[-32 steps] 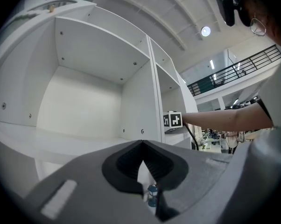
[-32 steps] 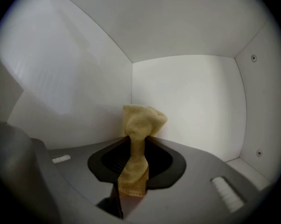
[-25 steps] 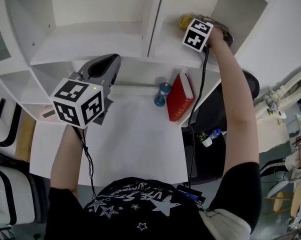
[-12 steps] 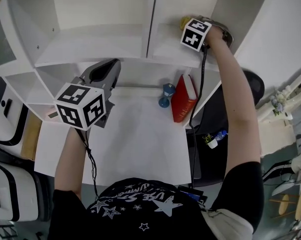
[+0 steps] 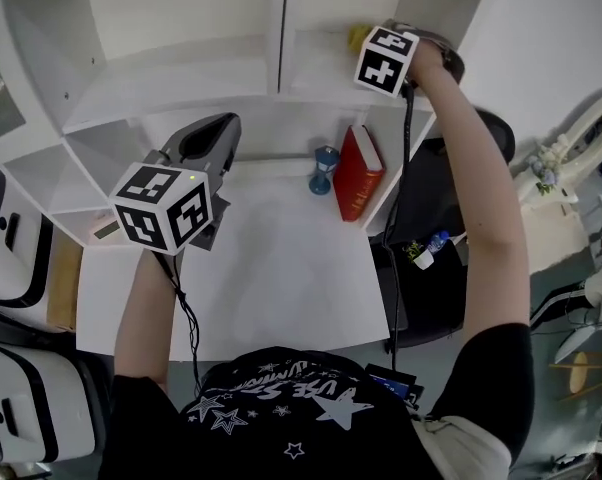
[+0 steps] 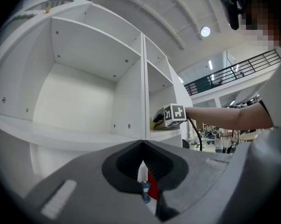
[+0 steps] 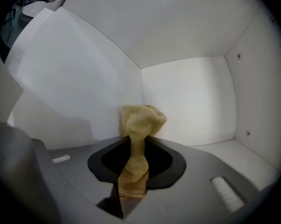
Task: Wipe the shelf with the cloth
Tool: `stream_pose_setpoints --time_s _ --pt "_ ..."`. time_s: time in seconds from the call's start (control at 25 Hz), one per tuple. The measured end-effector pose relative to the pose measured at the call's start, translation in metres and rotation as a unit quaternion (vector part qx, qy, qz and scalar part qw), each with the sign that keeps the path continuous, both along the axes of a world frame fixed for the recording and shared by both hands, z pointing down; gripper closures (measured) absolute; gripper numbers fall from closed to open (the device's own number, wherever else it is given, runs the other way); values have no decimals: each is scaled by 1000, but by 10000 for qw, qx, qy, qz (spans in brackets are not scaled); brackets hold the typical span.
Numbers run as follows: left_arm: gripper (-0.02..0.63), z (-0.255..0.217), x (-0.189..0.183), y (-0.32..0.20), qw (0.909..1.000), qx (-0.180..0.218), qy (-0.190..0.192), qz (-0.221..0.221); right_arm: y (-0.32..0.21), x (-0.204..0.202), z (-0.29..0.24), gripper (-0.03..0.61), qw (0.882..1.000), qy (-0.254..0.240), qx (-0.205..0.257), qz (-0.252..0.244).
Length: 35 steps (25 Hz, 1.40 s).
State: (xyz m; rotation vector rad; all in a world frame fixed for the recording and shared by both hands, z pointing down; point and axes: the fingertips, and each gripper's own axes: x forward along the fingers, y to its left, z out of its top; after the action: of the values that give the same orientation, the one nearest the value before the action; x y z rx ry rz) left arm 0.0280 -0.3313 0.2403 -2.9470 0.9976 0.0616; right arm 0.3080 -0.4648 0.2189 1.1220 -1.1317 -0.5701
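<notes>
The right gripper (image 7: 135, 146) reaches into the upper right compartment of the white shelf (image 5: 181, 80), with the person's arm stretched far forward to get it there. Its jaws are clamped on the yellow cloth (image 7: 141, 119), which is bunched into a narrow neck where they pinch it and puffs out into a wad just beyond the tips. That wad sits close to the compartment's far left corner, near its floor. I cannot tell whether it is pressing on the board. Holding the cloth this way puts soft material ahead of the hard jaws, so the fabric meets the surface first.

From the head view only a bit of yellow shows past the gripper's marker cube (image 5: 386, 60).

The left gripper (image 5: 213, 133) hangs lower and to the left, in front of the shelf's lower tier and above the white bench (image 5: 271, 268). Its jaws are closed together with nothing between them. It looks parked out of the way, since one gripper is enough for wiping.

A red book (image 5: 359, 173) leans in the lower right compartment, with a blue dumbbell (image 5: 324, 168) just to its left. Both are well below the compartment being worked on.

The wipe appears to be under way at this corner, and the rest of the board toward the near edge is probably left to cover.
</notes>
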Motion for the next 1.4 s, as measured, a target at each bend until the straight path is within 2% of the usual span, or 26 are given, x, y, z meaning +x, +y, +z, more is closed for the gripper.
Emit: stream_pose_setpoints --time_s 0.4,0.8,0.96,1.08,1.24,1.4 --pt "614 14 -9 18 9977 -182 -25 657 61 -14 1 457 9991 -19 149 393" --pt "614 20 -26 34 9940 -234 18 1066 107 -20 2 457 9960 -147 413 778" --pt "614 32 -38 40 9926 -342 15 1166 125 -26 2 457 9925 -82 817 910" --pt "614 39 -46 43 9912 -405 -4 1257 137 -33 -3 457 9869 -212 1311 916" --pt "614 45 -60 55 9894 -369 -43 1407 163 -50 -13 456 9742 -479 2031 863" --pt "614 59 -79 66 9883 -451 -95 1453 198 -75 -6 457 9580 -970 2566 835"
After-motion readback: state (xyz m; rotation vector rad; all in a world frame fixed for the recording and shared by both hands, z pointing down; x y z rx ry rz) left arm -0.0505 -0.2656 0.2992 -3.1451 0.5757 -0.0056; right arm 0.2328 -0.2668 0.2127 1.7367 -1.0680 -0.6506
